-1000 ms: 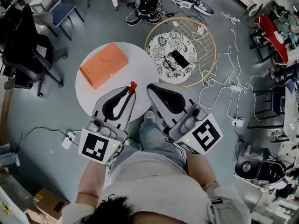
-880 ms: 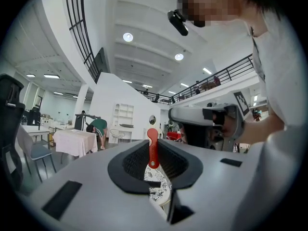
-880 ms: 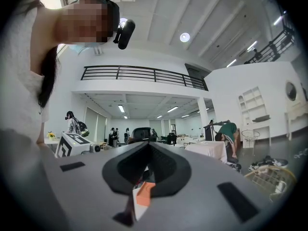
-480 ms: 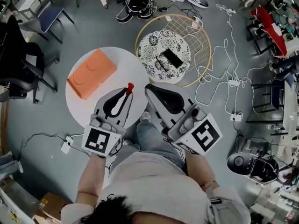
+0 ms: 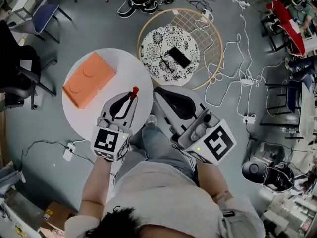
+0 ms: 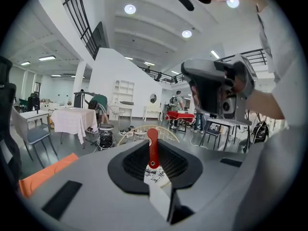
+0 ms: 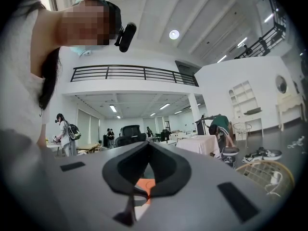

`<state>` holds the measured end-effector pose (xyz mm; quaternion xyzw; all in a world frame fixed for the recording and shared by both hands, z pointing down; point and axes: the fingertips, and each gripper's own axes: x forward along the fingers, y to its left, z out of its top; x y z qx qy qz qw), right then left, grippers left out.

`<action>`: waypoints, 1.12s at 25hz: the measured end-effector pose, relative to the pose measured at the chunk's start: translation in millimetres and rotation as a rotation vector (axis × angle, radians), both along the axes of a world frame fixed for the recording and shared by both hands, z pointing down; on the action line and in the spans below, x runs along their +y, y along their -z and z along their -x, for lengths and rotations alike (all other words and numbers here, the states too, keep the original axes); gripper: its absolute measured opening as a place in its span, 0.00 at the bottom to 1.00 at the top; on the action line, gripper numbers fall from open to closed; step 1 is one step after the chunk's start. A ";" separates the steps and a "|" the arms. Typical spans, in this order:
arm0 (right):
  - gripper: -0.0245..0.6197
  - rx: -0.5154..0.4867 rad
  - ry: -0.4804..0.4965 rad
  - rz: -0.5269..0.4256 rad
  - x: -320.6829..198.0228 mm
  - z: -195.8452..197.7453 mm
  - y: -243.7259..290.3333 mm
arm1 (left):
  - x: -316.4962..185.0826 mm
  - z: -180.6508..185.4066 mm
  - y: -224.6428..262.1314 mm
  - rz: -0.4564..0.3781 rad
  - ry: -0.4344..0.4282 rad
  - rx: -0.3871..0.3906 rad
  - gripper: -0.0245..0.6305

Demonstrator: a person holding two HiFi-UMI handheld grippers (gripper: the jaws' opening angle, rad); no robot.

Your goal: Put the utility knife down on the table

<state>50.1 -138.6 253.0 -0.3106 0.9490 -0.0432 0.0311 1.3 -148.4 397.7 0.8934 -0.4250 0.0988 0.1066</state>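
Farther over table [image 5: 126, 68], left tool [image 5: 131, 97] with utility knife [image 5: 133, 92]

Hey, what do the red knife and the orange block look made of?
The utility knife looks like smooth red plastic, with a slight sheen. The orange block looks matte, maybe foam or plastic: flat colour, two shallow round dents.

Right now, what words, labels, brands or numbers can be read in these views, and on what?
None reads as text.
Left marker cube on left claw: black-and-white square pattern, no letters.
Right marker cube on right claw: the same.
Cardboard box on the floor: label too small to read.
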 end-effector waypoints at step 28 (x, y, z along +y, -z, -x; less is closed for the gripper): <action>0.05 0.028 -0.021 0.108 -37.9 -21.9 -41.7 | -16.1 -5.0 -178.6 0.360 -0.026 -0.262 0.12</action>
